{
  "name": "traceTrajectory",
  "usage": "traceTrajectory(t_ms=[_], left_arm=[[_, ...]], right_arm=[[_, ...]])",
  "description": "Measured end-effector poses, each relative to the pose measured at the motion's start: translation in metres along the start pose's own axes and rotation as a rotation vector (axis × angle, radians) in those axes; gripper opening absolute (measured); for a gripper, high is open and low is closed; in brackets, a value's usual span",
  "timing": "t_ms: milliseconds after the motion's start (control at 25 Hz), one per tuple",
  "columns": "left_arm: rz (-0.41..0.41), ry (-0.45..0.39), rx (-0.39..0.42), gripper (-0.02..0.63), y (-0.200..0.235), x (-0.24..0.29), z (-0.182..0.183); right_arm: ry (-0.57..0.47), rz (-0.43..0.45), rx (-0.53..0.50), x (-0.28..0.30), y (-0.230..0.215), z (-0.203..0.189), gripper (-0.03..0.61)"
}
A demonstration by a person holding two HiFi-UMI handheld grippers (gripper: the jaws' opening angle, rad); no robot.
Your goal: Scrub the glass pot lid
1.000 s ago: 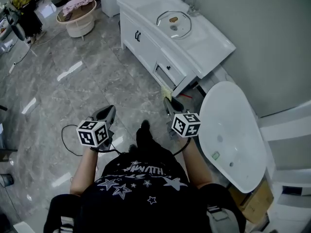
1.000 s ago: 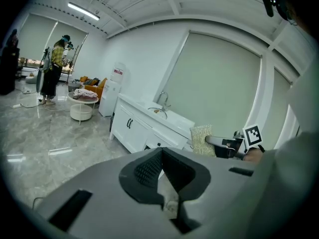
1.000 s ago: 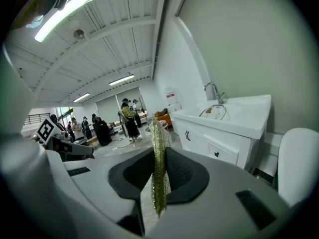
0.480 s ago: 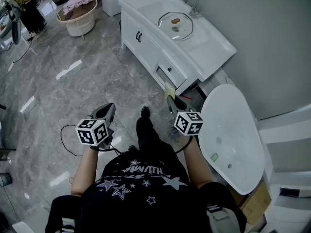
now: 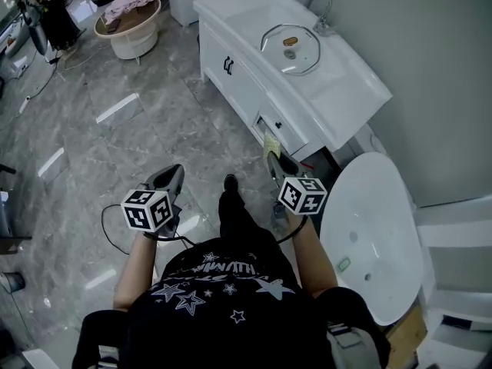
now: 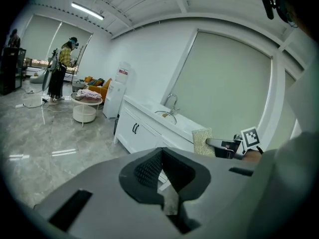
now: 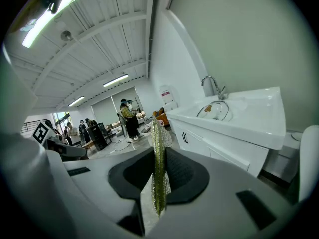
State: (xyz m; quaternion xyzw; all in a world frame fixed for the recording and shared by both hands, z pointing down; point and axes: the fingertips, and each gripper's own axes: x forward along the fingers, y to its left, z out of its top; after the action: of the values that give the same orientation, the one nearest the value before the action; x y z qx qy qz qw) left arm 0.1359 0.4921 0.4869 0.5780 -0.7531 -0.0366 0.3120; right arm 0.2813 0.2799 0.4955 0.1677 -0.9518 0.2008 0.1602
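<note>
The glass pot lid (image 5: 290,48) lies on the white vanity counter (image 5: 338,83) beside the faucet (image 5: 319,10), well ahead of both grippers. In the right gripper view the lid (image 7: 217,111) shows far off, by the tap. My right gripper (image 5: 272,156) is shut on a yellow-green scrub pad (image 7: 158,168), which stands on edge between its jaws (image 5: 270,144). My left gripper (image 5: 167,180) is held out over the floor, its pads closed together with nothing between them (image 6: 162,153). In the left gripper view the right gripper (image 6: 224,146) with the scrub pad (image 6: 202,142) appears at the right.
A white vanity cabinet (image 5: 246,83) with dark handles stands ahead. A large white oval tub (image 5: 373,237) lies at the right, close to my right arm. A round basket with pink cloth (image 5: 127,18) sits far left on the grey marble floor (image 5: 115,129). People stand in the distance (image 6: 62,68).
The person has stepped toward the vanity, which now sits nearer and further right in the head view. Both grippers keep the same hold and pose.
</note>
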Motion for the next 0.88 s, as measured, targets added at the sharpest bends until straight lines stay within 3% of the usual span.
traceTrajectory(t_ms=[400,880], left_arm=[[0.021,0.018,-0.018,0.008,0.032,0.1,0.068],[-0.002,0.056,0.0,0.008,0.032,0.214,0.138]], right_arm=[[0.006,0.031,0.021,0.103,-0.055,0.065,0.067],[-0.006,-0.004,0.078,0.173,-0.143,0.13,0.067]])
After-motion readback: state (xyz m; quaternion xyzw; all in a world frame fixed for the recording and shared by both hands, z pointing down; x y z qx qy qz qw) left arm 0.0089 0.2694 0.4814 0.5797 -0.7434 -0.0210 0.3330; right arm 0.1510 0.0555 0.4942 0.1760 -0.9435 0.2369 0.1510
